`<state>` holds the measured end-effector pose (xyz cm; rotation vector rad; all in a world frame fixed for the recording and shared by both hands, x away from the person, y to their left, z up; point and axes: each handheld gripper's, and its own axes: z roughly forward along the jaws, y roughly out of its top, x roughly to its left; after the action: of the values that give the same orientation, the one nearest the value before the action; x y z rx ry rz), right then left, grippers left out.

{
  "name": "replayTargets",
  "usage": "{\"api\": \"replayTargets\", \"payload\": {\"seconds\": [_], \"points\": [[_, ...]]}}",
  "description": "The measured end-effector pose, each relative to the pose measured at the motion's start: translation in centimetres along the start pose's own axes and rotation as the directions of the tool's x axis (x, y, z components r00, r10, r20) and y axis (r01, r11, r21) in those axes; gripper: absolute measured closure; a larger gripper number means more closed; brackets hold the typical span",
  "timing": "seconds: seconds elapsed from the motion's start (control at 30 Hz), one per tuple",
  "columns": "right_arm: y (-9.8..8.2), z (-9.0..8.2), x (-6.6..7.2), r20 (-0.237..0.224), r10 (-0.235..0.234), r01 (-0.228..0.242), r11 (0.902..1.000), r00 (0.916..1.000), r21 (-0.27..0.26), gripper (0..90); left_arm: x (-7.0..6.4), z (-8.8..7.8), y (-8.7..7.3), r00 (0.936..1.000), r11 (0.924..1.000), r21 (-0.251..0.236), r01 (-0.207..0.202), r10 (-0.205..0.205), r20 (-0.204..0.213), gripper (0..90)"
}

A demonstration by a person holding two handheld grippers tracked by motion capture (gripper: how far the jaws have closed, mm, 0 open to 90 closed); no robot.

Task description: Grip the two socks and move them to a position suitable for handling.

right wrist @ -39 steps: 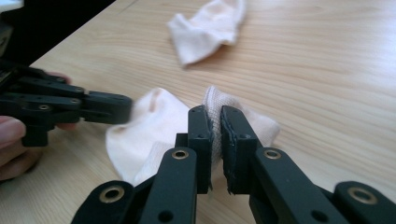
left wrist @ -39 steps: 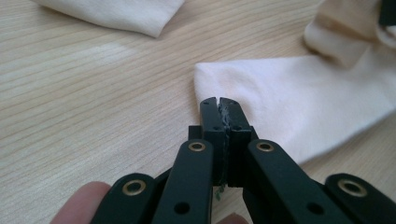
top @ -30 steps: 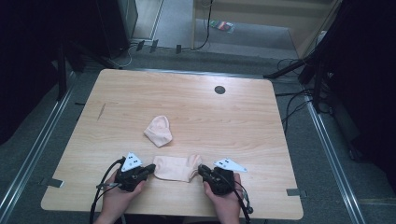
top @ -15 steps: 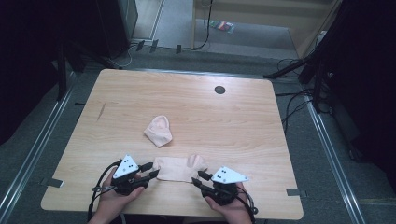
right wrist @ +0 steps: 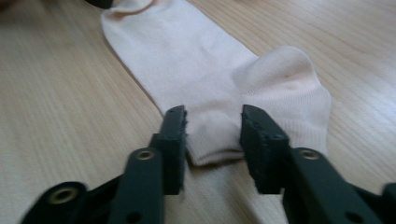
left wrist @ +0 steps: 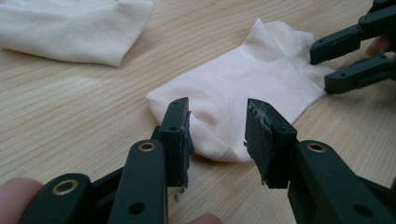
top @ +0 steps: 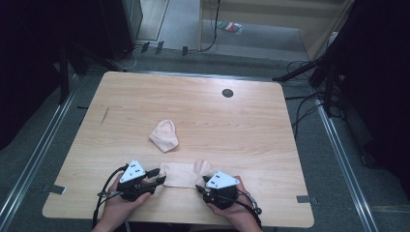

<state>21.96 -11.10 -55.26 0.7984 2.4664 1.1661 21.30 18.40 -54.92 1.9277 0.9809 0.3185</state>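
A pale sock (top: 183,174) lies flat along the near edge of the wooden table (top: 251,130), stretched between two hand-held tools, while its mate (top: 164,136) sits bunched up farther toward the middle of the tabletop. The left gripper (top: 161,179) stands at one end of the flat sock and the right gripper (top: 199,187) at the other; the jaws of both have just been opening, and in each gripper view the black pads stand apart on either side of the fabric's end without pressing it, so both tools have let go (the sock's end lies in the gap, loose on the wood). The step in hand appears to be the laying-out and smoothing of this first sock. The next move likely calls for backing the tools off without dragging the cloth, then reaching for the bunched sock, pinching it at its edge, and bringing it over to match the flat one.
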Motion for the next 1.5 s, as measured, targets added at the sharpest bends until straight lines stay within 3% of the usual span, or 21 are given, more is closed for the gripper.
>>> {"api": "replayTargets", "payload": {"seconds": [0.07,0.1,0.17,0.3,0.33,0.4,0.5,0.63,0.7,0.8,0.87,0.9,0.97,1.03,1.07,1.13,1.17,1.27,1.33,1.4,1.5], "points": [[0.0,0.0,0.2,0.039,-0.006,0.006,1.0,0.9992,0.004,81.7,0.0,0.0,0.0,1.0,1.0,-0.005,-0.003,0.003,0.003,60.2],[0.0,0.0,0.1,0.053,0.009,-0.009,1.0,0.9986,0.002,83.4,0.0,-0.1,0.0,1.0,1.0,-0.008,-0.005,0.005,0.007,59.3],[0.2,-0.1,-0.2,0.036,0.062,-0.062,0.998,0.9974,0.014,84.5,-0.1,0.0,0.1,0.9995,0.9996,-0.022,-0.015,0.015,0.028,54.9],[1.2,-1.0,-0.6,-0.009,0.181,-0.181,0.9835,0.9835,0.006,84.6,-1.3,0.0,0.6,0.9973,0.997,-0.049,-0.06,0.062,0.039,44.0],[1.5,-1.2,-0.6,-0.017,0.199,-0.199,0.9801,0.98,0.0,84.5,-2.0,0.1,0.9,0.9954,0.9946,-0.053,-0.089,0.091,0.033,41.4],[2.7,-2.0,-0.5,-0.046,0.232,-0.233,0.9723,0.9715,-0.015,84.5,-3.4,0.3,1.4,0.9875,0.9858,-0.063,-0.156,0.157,0.013,34.8],[4.5,-2.8,-0.3,-0.086,0.265,-0.268,0.9633,0.9605,-0.022,84.4,-4.8,0.6,1.9,0.9758,0.9737,-0.065,-0.219,0.218,-0.013,28.5],[6.3,-3.4,-0.2,-0.125,0.319,-0.325,0.9451,0.9393,-0.03,84.4,-6.8,1.3,2.6,0.9511,0.9503,-0.051,-0.307,0.305,-0.05,24.5],[6.9,-3.4,-0.1,-0.156,0.332,-0.34,0.94,0.9302,-0.027,84.4,-7.2,1.7,3.1,0.9362,0.9383,-0.04,-0.343,0.339,-0.093,27.0],[7.3,-3.4,-0.2,-0.207,0.337,-0.348,0.9373,0.9187,-0.02,84.4,-6.9,1.9,3.4,0.9326,0.9341,-0.051,-0.353,0.348,-0.097,43.2],[7.4,-3.5,-0.3,-0.232,0.34,-0.354,0.935,0.9114,-0.02,84.3,-6.6,1.9,3.5,0.9247,0.9247,-0.06,-0.376,0.371,-0.087,58.6],[7.4,-3.5,-0.4,-0.245,0.338,-0.354,0.9348,0.9086,-0.024,84.1,-6.4,1.9,3.5,0.9254,0.9239,-0.066,-0.377,0.373,-0.069,70.5],[7.3,-3.5,-0.6,-0.258,0.334,-0.356,0.9335,0.9067,-0.043,82.5,-6.1,1.8,3.7,0.9358,0.9332,-0.07,-0.352,0.351,-0.037,86.0],[7.1,-3.6,-0.8,-0.251,0.312,-0.342,0.936,0.9163,-0.083,73.0,-5.5,1.7,3.9,0.9561,0.9542,-0.072,-0.29,0.292,0.018,88.9],[6.9,-3.6,-0.9,-0.252,0.305,-0.341,0.9329,0.9185,-0.116,68.8,-5.0,1.7,4.0,0.9679,0.9672,-0.074,-0.243,0.247,0.048,89.1],[6.5,-3.7,-0.9,-0.238,0.281,-0.323,0.9328,0.9297,-0.16,61.6,-4.2,1.4,4.2,0.9784,0.9783,-0.074,-0.193,0.198,0.06,89.4],[6.3,-3.7,-0.9,-0.222,0.252,-0.294,0.9388,0.9419,-0.18,58.4,-3.8,1.3,4.3,0.9828,0.9831,-0.073,-0.168,0.173,0.065,89.5],[5.2,-3.7,-0.1,-0.183,0.147,-0.186,0.9575,0.972,-0.22,52.7,-2.6,0.7,4.6,0.9908,0.9928,-0.073,-0.095,0.101,0.09,89.5],[4.6,-3.4,0.4,-0.143,0.064,-0.097,0.9651,0.9877,-0.243,48.9,-2.1,0.5,4.7,0.9918,0.9955,-0.076,-0.056,0.064,0.111,89.5],[4.1,-2.9,1.0,-0.088,-0.006,-0.017,0.967,0.9961,-0.254,44.9,-1.4,0.1,4.9,0.9913,0.9965,-0.082,-0.013,0.024,0.13,89.5],[3.9,-1.9,1.4,-0.055,-0.029,0.013,0.9647,0.9981,-0.263,40.9,-1.0,-0.3,5.1,0.9905,0.9963,-0.085,0.009,0.003,0.138,89.5]]}}
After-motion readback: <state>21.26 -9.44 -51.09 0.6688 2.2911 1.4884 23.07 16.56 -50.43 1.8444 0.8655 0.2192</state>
